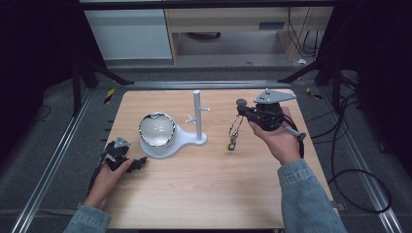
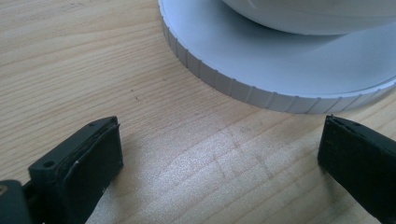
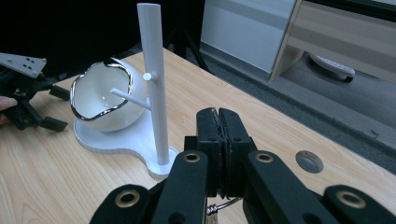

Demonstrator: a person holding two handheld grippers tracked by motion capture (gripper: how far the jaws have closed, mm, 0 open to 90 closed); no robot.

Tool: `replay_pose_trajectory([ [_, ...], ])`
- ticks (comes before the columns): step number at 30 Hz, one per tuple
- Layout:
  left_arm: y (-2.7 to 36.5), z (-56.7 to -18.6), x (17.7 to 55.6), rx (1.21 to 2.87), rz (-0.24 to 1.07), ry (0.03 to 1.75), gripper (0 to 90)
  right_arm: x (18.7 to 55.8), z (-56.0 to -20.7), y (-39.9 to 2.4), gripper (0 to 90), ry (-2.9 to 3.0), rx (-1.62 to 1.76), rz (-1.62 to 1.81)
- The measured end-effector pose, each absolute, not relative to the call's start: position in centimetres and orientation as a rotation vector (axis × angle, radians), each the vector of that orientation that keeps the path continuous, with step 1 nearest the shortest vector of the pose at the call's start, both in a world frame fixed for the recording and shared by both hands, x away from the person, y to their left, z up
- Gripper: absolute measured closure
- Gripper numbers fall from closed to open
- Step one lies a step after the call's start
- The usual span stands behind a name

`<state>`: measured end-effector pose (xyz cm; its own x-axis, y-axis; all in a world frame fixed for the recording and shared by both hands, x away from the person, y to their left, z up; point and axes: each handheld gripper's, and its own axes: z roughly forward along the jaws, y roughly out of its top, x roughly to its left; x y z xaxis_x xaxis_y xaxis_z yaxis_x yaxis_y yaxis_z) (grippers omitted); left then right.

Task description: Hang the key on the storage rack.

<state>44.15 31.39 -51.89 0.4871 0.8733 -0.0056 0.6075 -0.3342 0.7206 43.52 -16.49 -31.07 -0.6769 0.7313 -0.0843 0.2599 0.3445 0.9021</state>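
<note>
High view puts my right gripper [image 1: 241,112] raised right of the white stand's post [image 1: 197,114], jaws pinched shut on a key ring [image 1: 234,130] that dangles below. Its pegs [image 1: 205,109] lie to that gripper's left. My left gripper [image 1: 138,162] rests wide open, empty, beside the base [image 1: 167,146]. What hangs from the ring is too small to identify

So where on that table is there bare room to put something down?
The near half of the table between the two forearms is bare, and so is the far left corner. It is crowded around the white stand and bowl, and where the keyring hangs from the right gripper.
</note>
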Motion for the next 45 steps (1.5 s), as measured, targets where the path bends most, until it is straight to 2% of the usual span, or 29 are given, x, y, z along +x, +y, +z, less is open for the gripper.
replay_pose_trajectory([
  [45, 31.4, -51.9, 44.2, 2.062, 0.511, 1.216, 0.0, 45.3, -28.8, -12.1, 88.7, 2.142, 0.804, 1.406],
])
